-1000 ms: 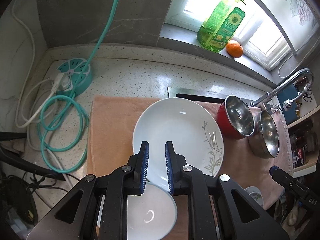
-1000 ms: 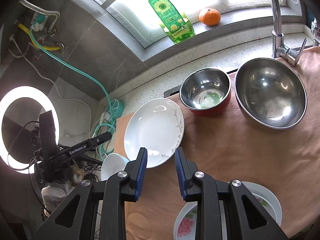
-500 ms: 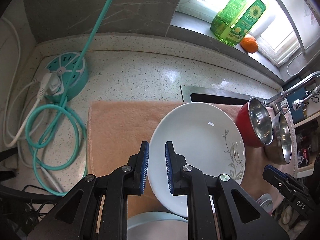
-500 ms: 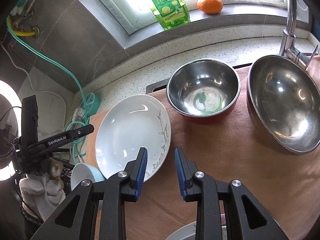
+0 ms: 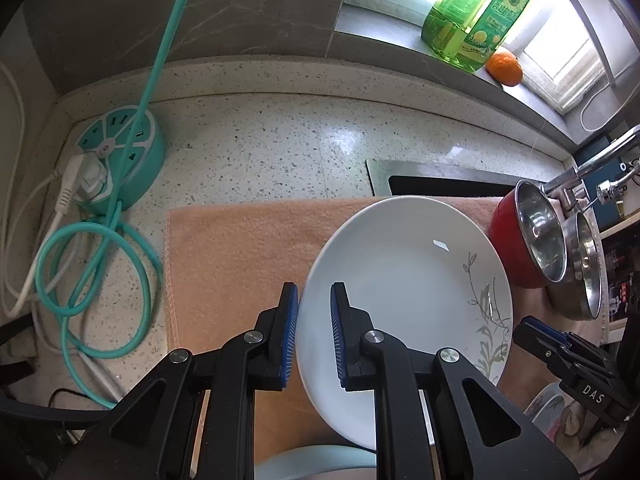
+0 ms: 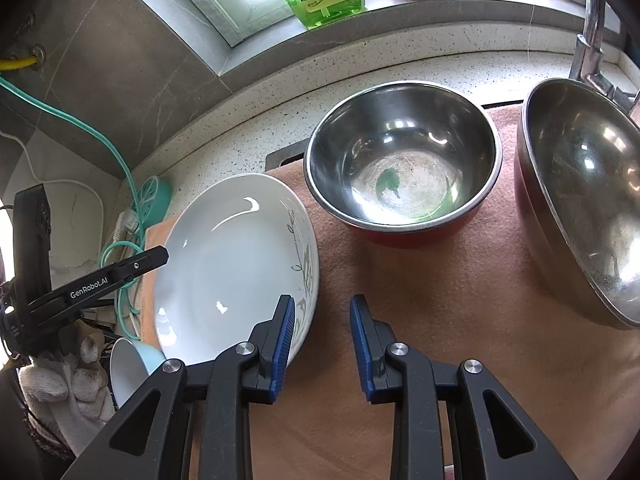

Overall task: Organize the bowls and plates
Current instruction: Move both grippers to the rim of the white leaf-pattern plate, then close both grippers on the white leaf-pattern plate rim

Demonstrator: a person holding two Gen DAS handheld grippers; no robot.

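A white plate with a grey leaf pattern (image 5: pixel 404 280) (image 6: pixel 232 268) lies on the peach towel (image 5: pixel 232 248). My left gripper (image 5: pixel 314 300) hangs over the plate's left rim, jaws nearly together, with the rim showing through the slim gap and nothing gripped. In the right wrist view its tip (image 6: pixel 160 256) sits at that same rim. My right gripper (image 6: pixel 322 320) stands open over the towel, its left finger crossing the plate's right rim. A red steel-lined bowl (image 6: pixel 402 160) and a larger steel bowl (image 6: pixel 580 200) stand to the right. A pale blue bowl (image 6: pixel 132 372) lies by the plate's near edge.
A teal power hub (image 5: pixel 120 152) and coiled cables lie left of the towel. A green soap bottle (image 5: pixel 476 12) and an orange (image 5: pixel 504 68) sit on the sill. The faucet (image 5: pixel 580 172) rises behind the bowls. A white-gloved hand (image 6: pixel 52 384) holds the left gripper. A floral dish (image 5: pixel 548 404) peeks in at lower right.
Both grippers have sunk toward the plate. The left one shifted from over the plate's middle to its left rim; the right one closed in on the right rim, and the floral dish left its view.
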